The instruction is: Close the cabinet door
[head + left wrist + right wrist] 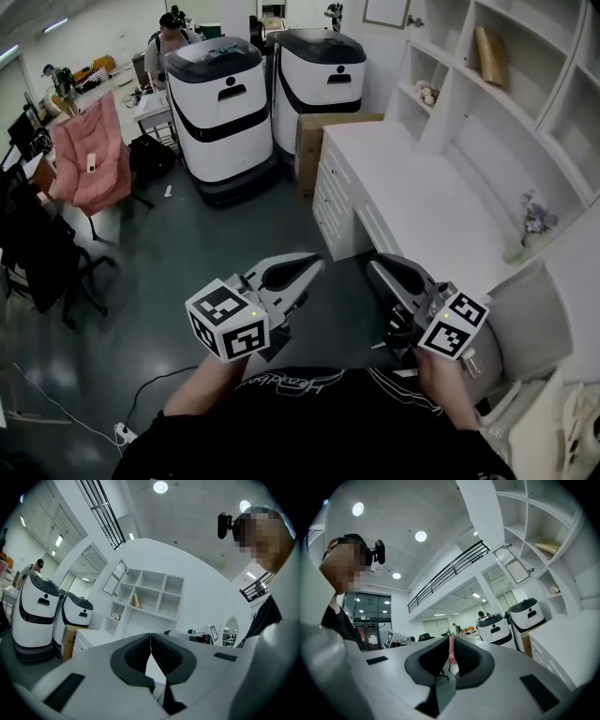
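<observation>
Biggest first: the white shelf unit point(511, 89) fills 2 o'clock in the head view, above the long white desk point(422, 178). At 12 stands a bulky white-and-black machine point(220, 103) with its twin point(319, 75) beside it, and a cardboard box point(328, 141) sits between them and the desk's far end. There's a pink-draped chair point(89, 155) at 10. The cabinet door point(385, 11) is up at 12 to 1, cut by the top edge. My left gripper view alone shows it swung out from the shelves. My left gripper point(314, 264) is fully closed and empty. My right gripper point(378, 267) is closed to a sliver, holding nothing. Both are well apart from the door. One compartment holds a tan package point(491, 54), a lower one small pale objects point(427, 92).
</observation>
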### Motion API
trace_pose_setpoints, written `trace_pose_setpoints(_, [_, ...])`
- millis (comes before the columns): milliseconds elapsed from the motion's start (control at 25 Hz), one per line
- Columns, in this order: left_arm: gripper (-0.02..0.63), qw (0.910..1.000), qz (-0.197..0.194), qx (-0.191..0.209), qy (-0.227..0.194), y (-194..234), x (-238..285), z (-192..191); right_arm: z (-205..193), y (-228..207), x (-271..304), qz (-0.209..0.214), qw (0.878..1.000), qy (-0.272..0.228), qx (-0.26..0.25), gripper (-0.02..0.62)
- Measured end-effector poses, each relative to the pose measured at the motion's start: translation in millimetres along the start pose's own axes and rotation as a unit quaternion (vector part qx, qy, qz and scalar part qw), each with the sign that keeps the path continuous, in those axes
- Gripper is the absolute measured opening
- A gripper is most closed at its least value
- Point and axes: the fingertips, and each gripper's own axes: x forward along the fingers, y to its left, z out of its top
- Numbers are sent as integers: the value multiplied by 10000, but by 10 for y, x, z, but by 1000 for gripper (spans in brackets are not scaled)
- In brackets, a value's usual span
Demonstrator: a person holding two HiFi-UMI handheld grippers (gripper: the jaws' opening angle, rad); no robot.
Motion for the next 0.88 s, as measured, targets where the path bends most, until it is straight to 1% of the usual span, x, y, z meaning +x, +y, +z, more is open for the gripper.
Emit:
trace_pose_setpoints(120, [23, 10000, 10, -59, 54, 71, 43, -10, -25, -73, 21, -47, 10000, -19, 54, 59])
trace_pose_setpoints(320, [23, 9999, -29, 17, 123, 175, 202, 14, 72, -261, 48, -49, 9997, -223, 124, 60])
trace_pose_setpoints(520, [23, 9999, -36, -2, 155, 463, 411, 69, 169, -593, 202, -81, 9995, -280, 118, 60])
trace_pose_setpoints(720, [23, 9998, 87, 35, 152, 942, 717, 156, 253, -1114, 491, -13, 9996, -261, 127, 60])
trace_pose_setpoints(880, [23, 9995, 236, -111, 183, 1531, 1119, 230, 328, -1766, 817, 1, 9994, -204, 264, 60])
